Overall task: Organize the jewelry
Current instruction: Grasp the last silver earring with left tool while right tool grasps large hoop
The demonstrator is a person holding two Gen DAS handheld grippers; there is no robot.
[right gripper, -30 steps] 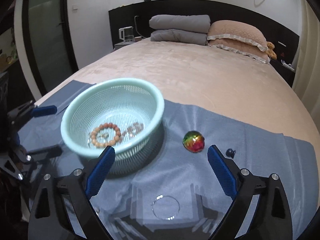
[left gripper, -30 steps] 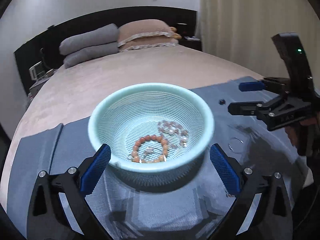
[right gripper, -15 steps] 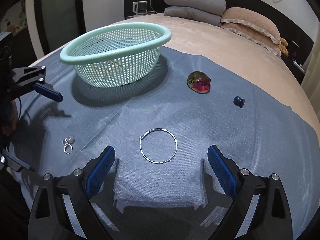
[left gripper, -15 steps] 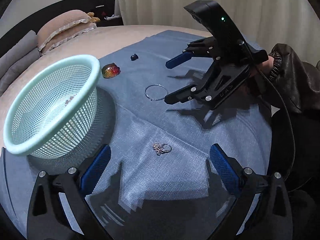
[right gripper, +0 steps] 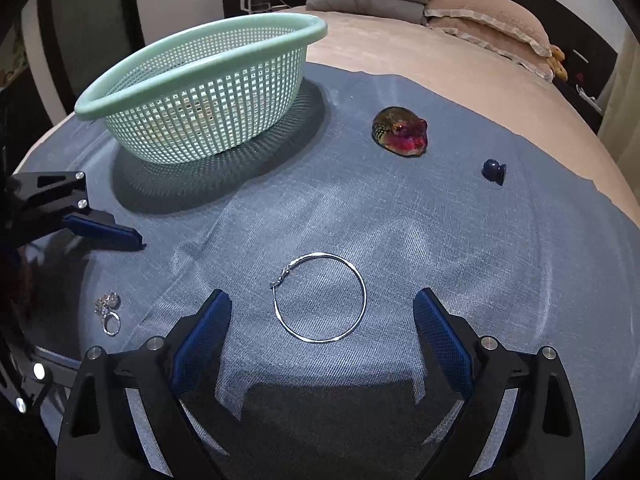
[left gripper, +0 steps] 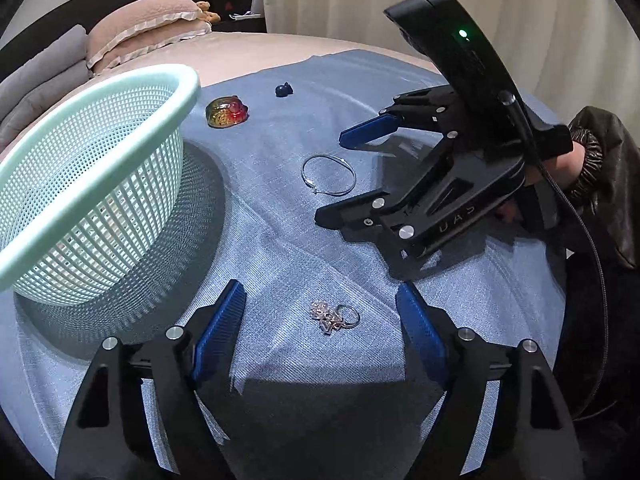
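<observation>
While both grippers hang over the blue cloth (right gripper: 400, 216), nothing is gripped; left gripper (left gripper: 320, 316) jaws are closing with the crystal ring (left gripper: 334, 317) lying between them, pads not touching it yet; right gripper (right gripper: 322, 320) fingers are spread wide either side of the silver hoop (right gripper: 320, 298), clear of it; mesh basket (right gripper: 200, 92) sits near, behind on the cloth; ring looks light, hard and small with a lumpy stone cluster, likely slippery, best pinched across the cluster or band, flat to the cloth; hoop looks thin springy wire, bends easily, take it across one side of the rim; iridescent stone (right gripper: 400, 132) and dark bead (right gripper: 494, 170) lie well apart
</observation>
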